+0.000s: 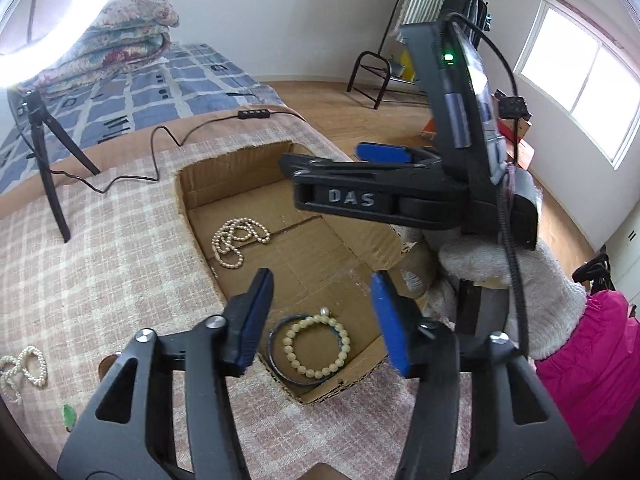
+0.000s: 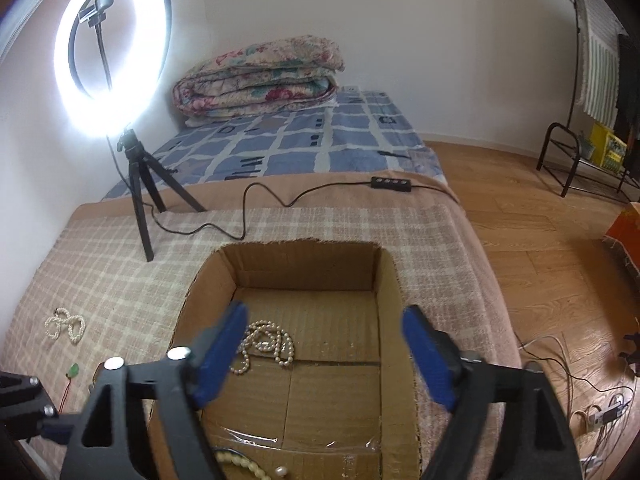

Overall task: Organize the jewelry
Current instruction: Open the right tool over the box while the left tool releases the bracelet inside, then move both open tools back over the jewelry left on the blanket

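An open cardboard box [image 1: 384,240] [image 2: 390,292] sits on the checked blanket. Inside lie a pearl necklace [image 1: 236,242] [image 2: 266,344] and a cream bead bracelet [image 1: 318,346] [image 2: 244,464] over a dark bangle [image 1: 280,364]. Another pearl necklace [image 1: 24,368] [image 2: 66,324] lies on the blanket to the left of the box, with a small green pendant [image 1: 69,414] [image 2: 73,369] near it. My left gripper [image 1: 324,316] is open and empty above the box's near end. My right gripper [image 2: 324,356] is open and empty over the box; it shows from the side in the left wrist view [image 1: 328,164].
A ring light on a black tripod [image 2: 138,184] [image 1: 48,148] stands on the blanket behind the box, its cable [image 2: 256,208] trailing right. A folded quilt [image 2: 260,76] lies on the bed beyond. Wooden floor [image 2: 540,248] drops off to the right, with cables on it.
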